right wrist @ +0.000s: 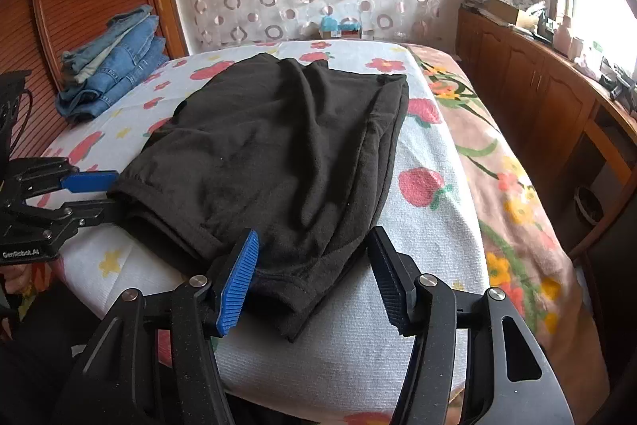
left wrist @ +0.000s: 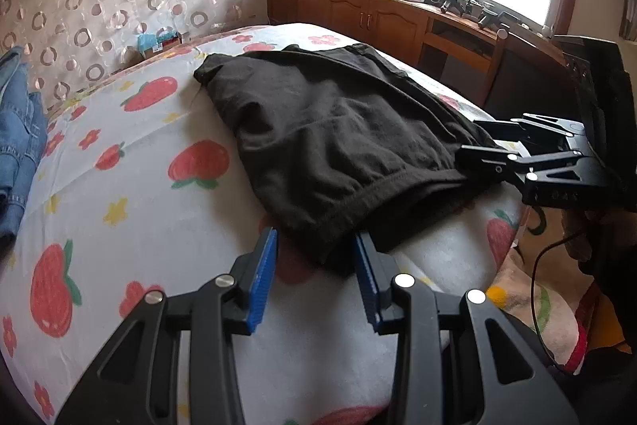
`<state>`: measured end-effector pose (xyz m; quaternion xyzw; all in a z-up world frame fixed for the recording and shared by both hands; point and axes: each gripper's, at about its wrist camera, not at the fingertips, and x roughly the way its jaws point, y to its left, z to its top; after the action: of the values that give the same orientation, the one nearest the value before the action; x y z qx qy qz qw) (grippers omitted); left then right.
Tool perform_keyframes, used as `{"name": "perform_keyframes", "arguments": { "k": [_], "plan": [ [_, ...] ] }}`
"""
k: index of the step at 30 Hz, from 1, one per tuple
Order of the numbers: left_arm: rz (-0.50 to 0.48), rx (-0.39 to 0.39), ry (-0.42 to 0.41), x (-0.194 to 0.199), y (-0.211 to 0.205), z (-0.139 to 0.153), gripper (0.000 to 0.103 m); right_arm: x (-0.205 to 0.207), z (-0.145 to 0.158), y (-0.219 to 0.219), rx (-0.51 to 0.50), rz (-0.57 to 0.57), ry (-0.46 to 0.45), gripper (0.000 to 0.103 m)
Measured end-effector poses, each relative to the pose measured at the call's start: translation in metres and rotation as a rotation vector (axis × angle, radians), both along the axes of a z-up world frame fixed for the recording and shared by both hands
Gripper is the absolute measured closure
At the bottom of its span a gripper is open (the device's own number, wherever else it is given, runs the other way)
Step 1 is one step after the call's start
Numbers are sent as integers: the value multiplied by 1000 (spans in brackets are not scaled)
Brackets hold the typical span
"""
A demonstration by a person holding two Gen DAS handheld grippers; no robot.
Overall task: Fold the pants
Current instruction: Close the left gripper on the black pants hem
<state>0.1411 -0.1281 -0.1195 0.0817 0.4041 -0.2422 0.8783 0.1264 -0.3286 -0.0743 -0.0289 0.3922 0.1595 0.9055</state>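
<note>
Pants (right wrist: 286, 154), black, lie folded and rumpled on the bed (right wrist: 430, 226). Left gripper (left wrist: 314, 273) and right gripper (right wrist: 310, 281): my jaws stand partly open astride the near hem, gripping nothing. Risk: pinching only the top layer, so the stack splits on lifting

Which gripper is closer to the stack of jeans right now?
Left. The left gripper is at the near corner of the black pants on the side where the jeans are stacked; the right gripper straddles the pants' other near corner, farther away.
</note>
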Motion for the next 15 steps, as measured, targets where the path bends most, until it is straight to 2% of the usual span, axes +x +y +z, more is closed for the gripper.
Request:
{"name": "perform_keyframes", "arguments": {
  "k": [2, 3, 4, 7, 15],
  "plan": [
    [3, 8, -9, 2, -1, 1, 66, 0, 0, -1, 1, 0, -4, 45],
    [3, 10, -15, 3, -2, 2, 71, -1, -1, 0, 1, 1, -7, 45],
    [-2, 8, -22, 2, -2, 2, 80, -1, -1, -1, -1, 2, -10, 45],
    [-1, 19, -62, -4, -3, 5, 89, -2, -2, 0, -3, 3, -18, 45],
    [-7, -34, -85, -28, 12, 20, 102, -3, -3, -1, -10, 4, -21, 45]
  ]
}}
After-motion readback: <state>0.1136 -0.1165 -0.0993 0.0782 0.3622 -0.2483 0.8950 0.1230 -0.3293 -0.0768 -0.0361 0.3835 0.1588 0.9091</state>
